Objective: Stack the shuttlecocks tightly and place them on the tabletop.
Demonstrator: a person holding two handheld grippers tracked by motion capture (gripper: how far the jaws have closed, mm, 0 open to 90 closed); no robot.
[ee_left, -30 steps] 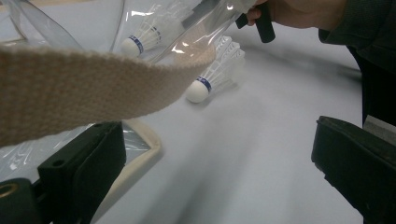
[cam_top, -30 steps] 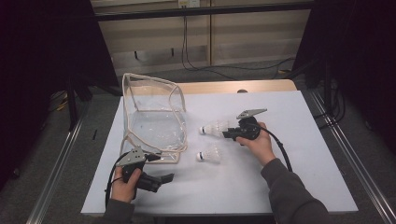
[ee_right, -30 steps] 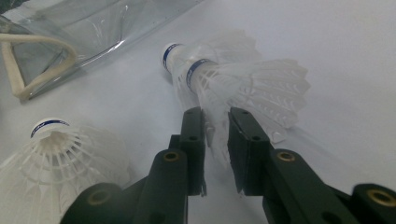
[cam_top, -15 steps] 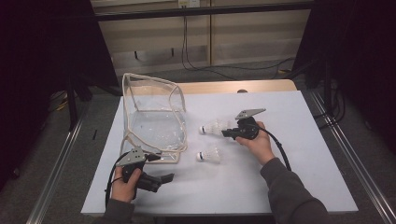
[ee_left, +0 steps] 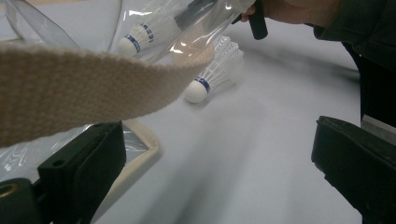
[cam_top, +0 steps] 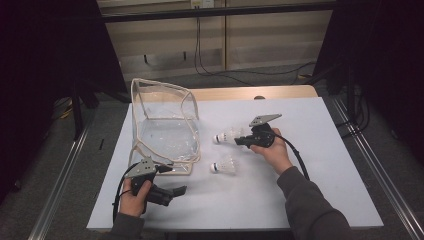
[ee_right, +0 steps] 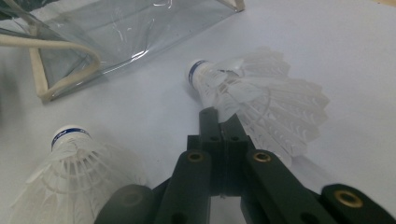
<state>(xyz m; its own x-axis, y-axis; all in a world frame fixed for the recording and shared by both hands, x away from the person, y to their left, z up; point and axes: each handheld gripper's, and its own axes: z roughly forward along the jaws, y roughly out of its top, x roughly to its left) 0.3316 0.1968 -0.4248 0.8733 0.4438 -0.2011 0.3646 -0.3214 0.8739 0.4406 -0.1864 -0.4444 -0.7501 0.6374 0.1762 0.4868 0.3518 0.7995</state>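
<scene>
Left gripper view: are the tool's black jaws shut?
No: the left tool has its two black jaws standing wide apart, with bare white table between them.

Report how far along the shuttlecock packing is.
Done: nothing can be seen inside the clear bag. In hand: the right gripper is shut on the feathers of one shuttlecock, which lies on the table; the left gripper rests open beside the bag's strap. Left: bagging that shuttlecock, then the second shuttlecock lying near the bag.
</scene>
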